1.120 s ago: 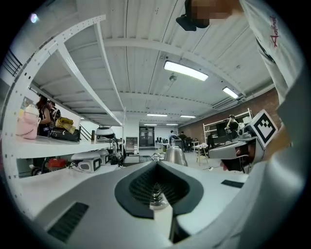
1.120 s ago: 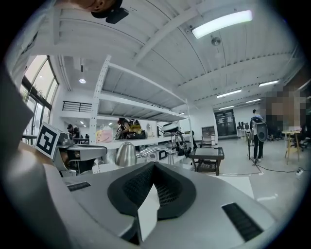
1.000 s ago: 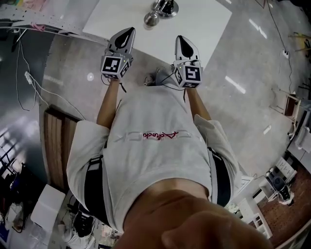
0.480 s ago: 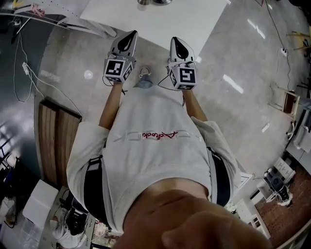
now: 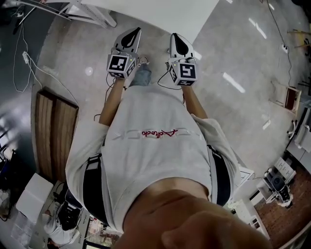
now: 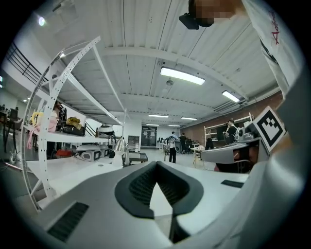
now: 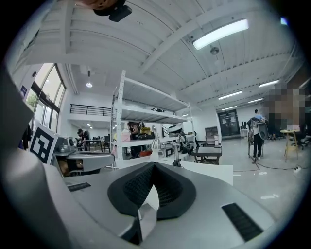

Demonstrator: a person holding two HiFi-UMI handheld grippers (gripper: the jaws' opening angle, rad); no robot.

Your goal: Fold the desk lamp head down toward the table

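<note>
Two tools were in my hands, and both were clenched on nothing. The left tool (image 5: pixel 130 36) had its dark pads pressed together with only air at the tips, and the right tool (image 5: pixel 175 43) was the same. I held them side by side, pointing level ahead over the grey floor (image 5: pixel 233 63). Their tips came up near the edge of the white surface (image 5: pixel 160 12). The desk lamp (image 7: pixel 156 143) stood on that surface well beyond both tools, touched by neither. Its chrome head showed above the closed jaws in the right gripper view, but it was too small for me to tell how far it was tilted. A white shelf rack (image 7: pixel 150 116) rose behind it.
</note>
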